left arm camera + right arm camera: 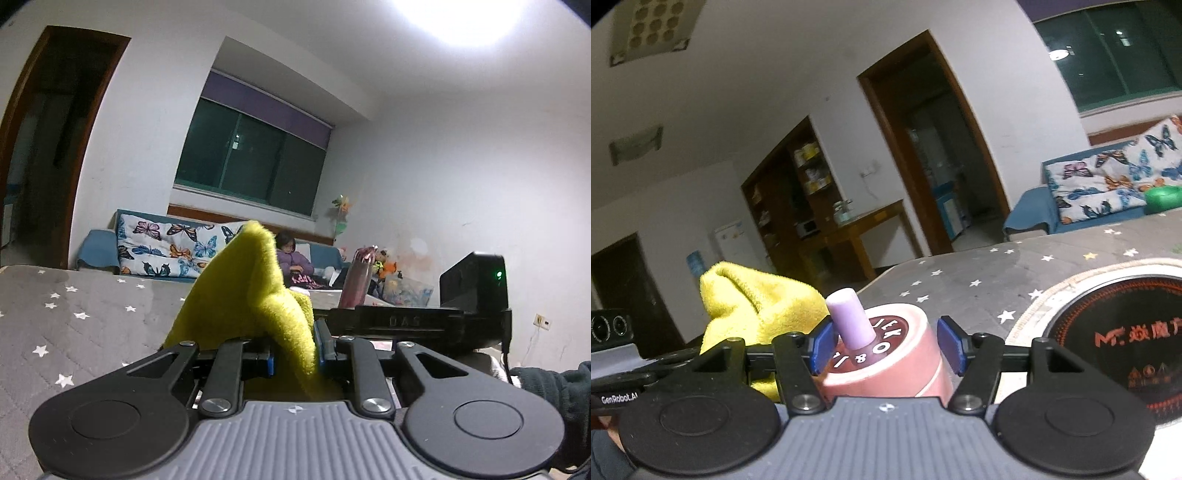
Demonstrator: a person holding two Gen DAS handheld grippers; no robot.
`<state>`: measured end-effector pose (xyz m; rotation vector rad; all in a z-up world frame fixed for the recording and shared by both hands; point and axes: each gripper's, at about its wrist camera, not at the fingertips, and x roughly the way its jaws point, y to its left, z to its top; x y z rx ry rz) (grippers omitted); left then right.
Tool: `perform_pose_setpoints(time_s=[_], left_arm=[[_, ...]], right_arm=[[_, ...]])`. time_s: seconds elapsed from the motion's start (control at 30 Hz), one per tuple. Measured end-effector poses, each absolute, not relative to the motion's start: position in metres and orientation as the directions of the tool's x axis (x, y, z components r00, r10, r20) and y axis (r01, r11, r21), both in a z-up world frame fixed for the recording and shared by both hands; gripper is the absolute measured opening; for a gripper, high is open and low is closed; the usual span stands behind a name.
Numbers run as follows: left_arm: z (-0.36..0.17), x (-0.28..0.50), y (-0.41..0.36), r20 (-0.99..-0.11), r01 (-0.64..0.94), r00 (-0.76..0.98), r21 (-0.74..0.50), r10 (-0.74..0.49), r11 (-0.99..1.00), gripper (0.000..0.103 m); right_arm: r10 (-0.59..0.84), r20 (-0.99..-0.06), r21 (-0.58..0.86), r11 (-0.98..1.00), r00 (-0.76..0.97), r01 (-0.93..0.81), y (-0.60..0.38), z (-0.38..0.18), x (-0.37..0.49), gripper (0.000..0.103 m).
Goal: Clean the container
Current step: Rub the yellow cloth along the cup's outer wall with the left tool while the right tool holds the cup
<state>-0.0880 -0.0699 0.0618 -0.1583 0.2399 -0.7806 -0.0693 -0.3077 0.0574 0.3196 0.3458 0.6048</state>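
Observation:
My left gripper (295, 360) is shut on a yellow-green cloth (243, 291) that sticks up between its blue pads. Just beyond it, to the right, the right gripper's black body (417, 325) crosses the left wrist view, with the pink container (356, 282) standing up behind it. In the right wrist view my right gripper (886, 345) is shut on that pink container (905, 363), pads against both its sides. The container has a dark red lid and a lilac spout (849, 317). The yellow cloth (753, 314) bulges at the left, touching the container's side.
A grey star-patterned table cover (74, 314) lies beneath. A round black induction cooker (1119, 339) sits on the cover (979, 273) at the right. A blue sofa with a butterfly cushion (166, 247) and a seated person (291, 258) are beyond. A dark sleeve (554, 398) is at the lower right.

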Motion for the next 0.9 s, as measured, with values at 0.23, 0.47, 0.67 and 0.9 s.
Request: perform_pose_setpoints(time_s=[0.23, 0.47, 0.67, 0.9], left_arm=[[0.042, -0.079, -0.068, -0.211, 0.652, 0.681, -0.261, -0.701, 0.712, 0.021], [0.022, -0.069, -0.073, -0.298, 0.623, 0.668, -0.277, -0.682, 0.731, 0.021], [0.006, -0.066, -0.076, -0.359, 0.598, 0.665, -0.269, -0.655, 0.755, 0.021], [0.042, -0.076, -0.063, -0.243, 0.618, 0.707, -0.243, -0.664, 0.748, 0.021]], right_arm=[[0.550, -0.219, 0.434, 0.795, 0.806, -0.425, -0.310, 0.048, -0.057, 0.068], [0.546, -0.223, 0.435, 0.797, 0.807, -0.419, -0.311, 0.043, -0.047, 0.068], [0.544, -0.226, 0.433, 0.799, 0.808, -0.417, -0.313, 0.041, -0.040, 0.068], [0.545, -0.226, 0.437, 0.798, 0.807, -0.416, -0.317, 0.037, -0.029, 0.069]])
